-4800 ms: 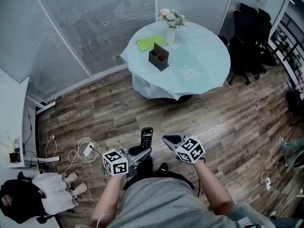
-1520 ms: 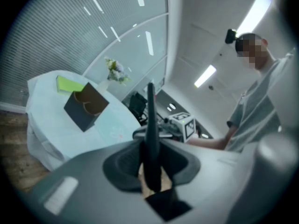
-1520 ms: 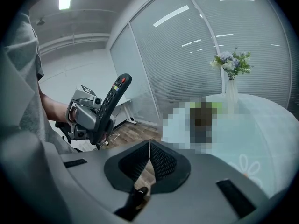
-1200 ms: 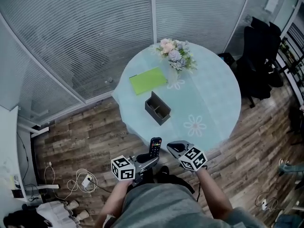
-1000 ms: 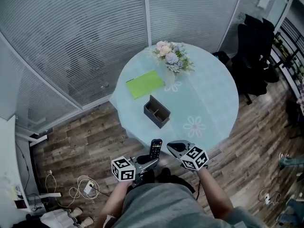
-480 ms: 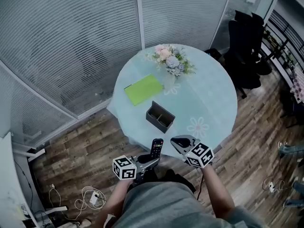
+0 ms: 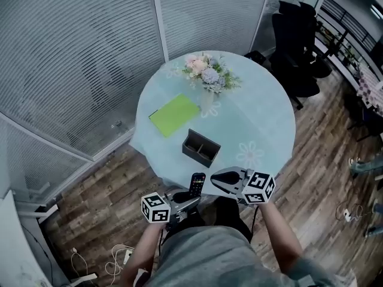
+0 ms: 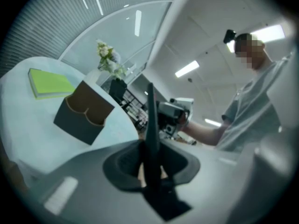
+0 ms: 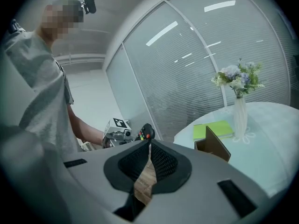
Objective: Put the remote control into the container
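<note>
A black remote control (image 7: 196, 184) with coloured buttons stands upright in my left gripper (image 7: 187, 201), which is shut on its lower end just short of the table's near edge. In the left gripper view the remote (image 8: 150, 125) shows edge-on between the pads. The dark two-compartment container (image 7: 201, 148) stands on the round pale blue table (image 7: 263, 124), ahead of the remote; it also shows as the container (image 8: 83, 112) and the container (image 9: 216, 146). My right gripper (image 7: 219, 182) is shut and empty, to the right of the remote, its pads (image 9: 161, 160) touching.
A green notebook (image 7: 173, 115) lies left of a vase of flowers (image 7: 206, 79) on the table. Glass partitions with blinds stand behind. Black chairs (image 7: 296, 46) are at the back right. Wood floor surrounds the table; cables (image 7: 122, 259) lie at the lower left.
The view has swung and the table has come closer: its near edge now lies right in front of both grippers. The remote stays upright in the left gripper; the right gripper has shifted slightly right.
</note>
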The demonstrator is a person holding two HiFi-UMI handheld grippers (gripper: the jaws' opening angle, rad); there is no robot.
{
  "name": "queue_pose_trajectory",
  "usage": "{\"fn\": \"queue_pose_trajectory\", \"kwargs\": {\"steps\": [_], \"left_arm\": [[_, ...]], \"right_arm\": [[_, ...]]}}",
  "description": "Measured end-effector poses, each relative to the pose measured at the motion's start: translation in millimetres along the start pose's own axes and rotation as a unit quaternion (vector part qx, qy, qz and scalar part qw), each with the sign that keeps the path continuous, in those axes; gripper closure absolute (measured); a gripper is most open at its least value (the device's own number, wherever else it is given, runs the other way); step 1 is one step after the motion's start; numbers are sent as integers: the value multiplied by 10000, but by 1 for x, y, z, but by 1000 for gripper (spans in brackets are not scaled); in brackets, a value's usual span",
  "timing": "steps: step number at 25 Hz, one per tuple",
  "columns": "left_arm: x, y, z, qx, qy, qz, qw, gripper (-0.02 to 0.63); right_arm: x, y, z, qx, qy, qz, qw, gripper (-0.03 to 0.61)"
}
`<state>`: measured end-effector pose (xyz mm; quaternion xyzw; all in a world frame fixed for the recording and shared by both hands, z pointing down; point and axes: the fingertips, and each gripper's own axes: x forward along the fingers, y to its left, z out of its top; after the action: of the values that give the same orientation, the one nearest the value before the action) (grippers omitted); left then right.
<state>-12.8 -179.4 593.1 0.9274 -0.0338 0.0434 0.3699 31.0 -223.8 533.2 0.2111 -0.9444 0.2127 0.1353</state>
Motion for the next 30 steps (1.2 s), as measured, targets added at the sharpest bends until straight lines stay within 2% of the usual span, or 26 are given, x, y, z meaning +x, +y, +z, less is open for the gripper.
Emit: {"fn": "queue_pose_trajectory", "kwargs": {"steps": [7,14,15,17,19,23,30], "left_arm": [[4,15,9,-52,-135,-12,9999,528],[10,15,15,-37,42,-283,9996,528],[10,15,14,-20,89,-323,9994,528],[10,15,13,38,188,-380,9991,528],[10,12,13,104,225,-446,9987,528],[12,5,13,266,251,-662,9971,528],[15,-10,11,238,192,-1147,9929,528]], "right_arm": [[7,-12,10,-99,0,97,9999,558],[11,-19,26,99,-237,359,9990,557],[12,-18,28,130,-280,447,9985,549],[17,-13,30,196,-278,664,9972,411],[21,-7,26,217,-161,832,9962,360],[27,-2,21,369,-87,1037,9939,351],[28,10,19,759,-84,1597,9842,353]]}}
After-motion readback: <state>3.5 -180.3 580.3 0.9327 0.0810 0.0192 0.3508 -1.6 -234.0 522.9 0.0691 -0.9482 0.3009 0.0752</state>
